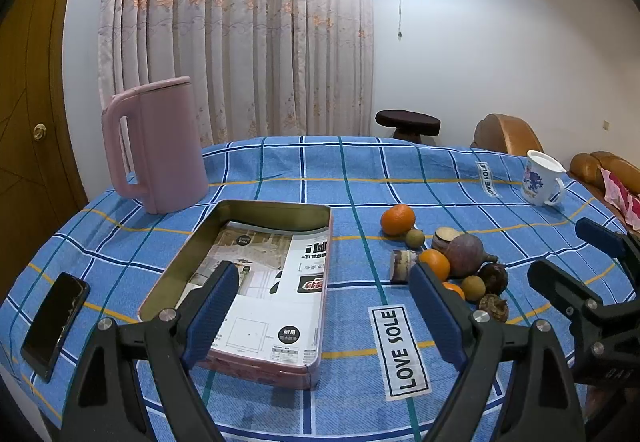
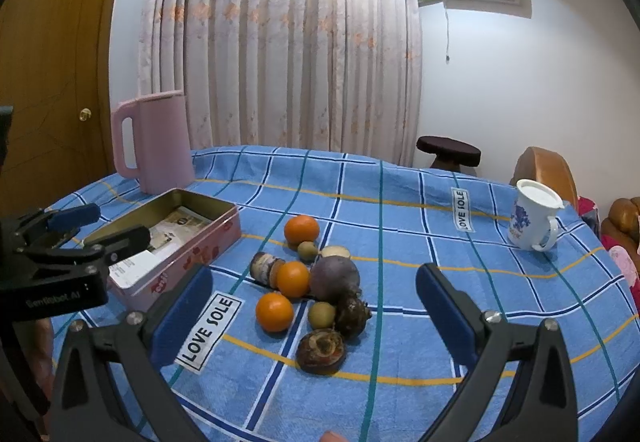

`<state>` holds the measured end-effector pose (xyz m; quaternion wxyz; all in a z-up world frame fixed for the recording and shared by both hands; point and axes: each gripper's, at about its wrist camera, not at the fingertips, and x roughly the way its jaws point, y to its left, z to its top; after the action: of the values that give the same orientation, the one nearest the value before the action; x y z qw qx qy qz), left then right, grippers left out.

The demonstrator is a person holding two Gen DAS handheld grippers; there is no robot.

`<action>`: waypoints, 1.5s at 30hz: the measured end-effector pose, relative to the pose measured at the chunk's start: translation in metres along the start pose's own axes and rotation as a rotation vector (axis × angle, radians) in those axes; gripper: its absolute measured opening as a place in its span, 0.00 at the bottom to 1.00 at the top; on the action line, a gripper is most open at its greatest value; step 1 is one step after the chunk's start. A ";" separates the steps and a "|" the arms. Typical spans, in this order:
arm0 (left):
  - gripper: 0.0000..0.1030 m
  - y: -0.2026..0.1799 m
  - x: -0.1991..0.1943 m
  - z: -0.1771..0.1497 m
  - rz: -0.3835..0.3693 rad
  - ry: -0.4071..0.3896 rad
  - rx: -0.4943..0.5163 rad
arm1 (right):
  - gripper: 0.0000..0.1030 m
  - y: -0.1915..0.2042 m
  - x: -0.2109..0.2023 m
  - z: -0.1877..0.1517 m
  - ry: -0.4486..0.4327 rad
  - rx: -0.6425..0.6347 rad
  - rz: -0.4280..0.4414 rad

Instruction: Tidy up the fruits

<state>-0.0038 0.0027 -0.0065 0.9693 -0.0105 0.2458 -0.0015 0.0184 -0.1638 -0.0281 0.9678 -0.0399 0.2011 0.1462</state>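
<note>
A heap of fruit lies on the blue checked cloth: three oranges (image 2: 274, 312) (image 1: 397, 219), a big purple round fruit (image 2: 334, 279) (image 1: 465, 255), small green fruits (image 2: 321, 315), dark brown knobbly ones (image 2: 321, 351) and cut purple pieces (image 2: 262, 268). A pink tin box (image 1: 280, 366) (image 2: 192, 258) lined with printed paper stands to the left of the heap. My left gripper (image 1: 324, 306) is open above the tin's near right corner, holding nothing. My right gripper (image 2: 314, 312) is open just in front of the heap, the fruit showing between its blue pads (image 2: 444, 316).
A pink kettle (image 1: 160, 146) (image 2: 154, 144) stands behind the tin. A white printed mug (image 1: 540, 178) (image 2: 534, 216) sits at the far right. A black phone (image 1: 56, 324) lies at the left table edge. A stool (image 2: 448, 152) and brown sofa (image 1: 506, 134) are beyond the table.
</note>
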 end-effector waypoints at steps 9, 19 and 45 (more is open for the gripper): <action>0.86 -0.001 0.000 0.000 0.001 0.003 -0.001 | 1.00 0.002 0.000 -0.001 -0.007 -0.003 -0.002; 0.86 0.000 0.000 0.000 0.000 0.004 0.000 | 1.00 0.002 -0.001 -0.002 -0.008 -0.003 -0.001; 0.86 -0.002 0.001 -0.002 0.001 0.005 0.004 | 1.00 0.005 0.000 -0.004 -0.001 -0.005 0.000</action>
<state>-0.0036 0.0008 -0.0086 0.9686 -0.0082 0.2484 -0.0014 0.0153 -0.1598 -0.0320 0.9677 -0.0425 0.2003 0.1468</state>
